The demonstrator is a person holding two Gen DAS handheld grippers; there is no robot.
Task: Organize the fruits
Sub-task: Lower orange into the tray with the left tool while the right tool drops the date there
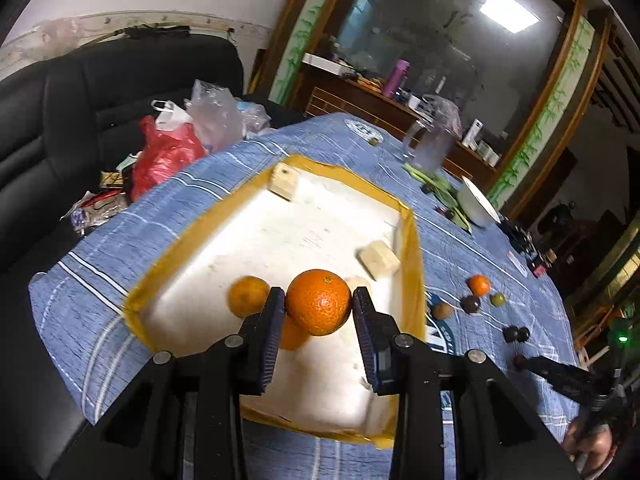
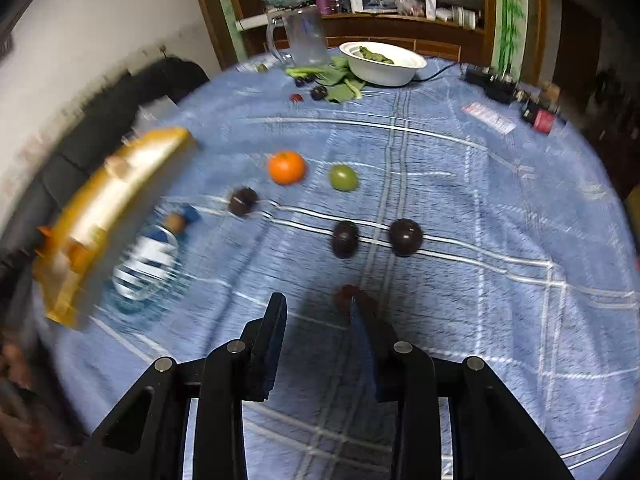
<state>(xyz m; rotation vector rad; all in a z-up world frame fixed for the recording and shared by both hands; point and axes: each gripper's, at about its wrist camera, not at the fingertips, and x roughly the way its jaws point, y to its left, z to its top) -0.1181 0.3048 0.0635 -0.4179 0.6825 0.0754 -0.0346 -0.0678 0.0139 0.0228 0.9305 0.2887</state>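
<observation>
My left gripper (image 1: 319, 294) is shut on a large orange (image 1: 319, 304), held over a white box with a yellow taped rim (image 1: 412, 248). Inside the box lie another orange (image 1: 248, 295), a third one partly hidden under the fingers (image 1: 294, 334), and two wooden blocks (image 1: 379, 260). My right gripper (image 2: 318, 300) stands open above the blue cloth with nothing between its fingers. A dark reddish fruit (image 2: 343, 294) lies just past its right fingertip, partly hidden. Beyond it on the cloth lie three dark plums (image 2: 345, 239), a small orange (image 2: 286, 167) and a green fruit (image 2: 343, 177).
A white bowl (image 2: 382, 65) with greens and a glass mug (image 2: 304, 38) stand at the table's far side. Small jars and a card (image 2: 488, 117) lie at the right edge. A black sofa (image 1: 100, 92) with plastic bags (image 1: 168, 152) lies beyond the box.
</observation>
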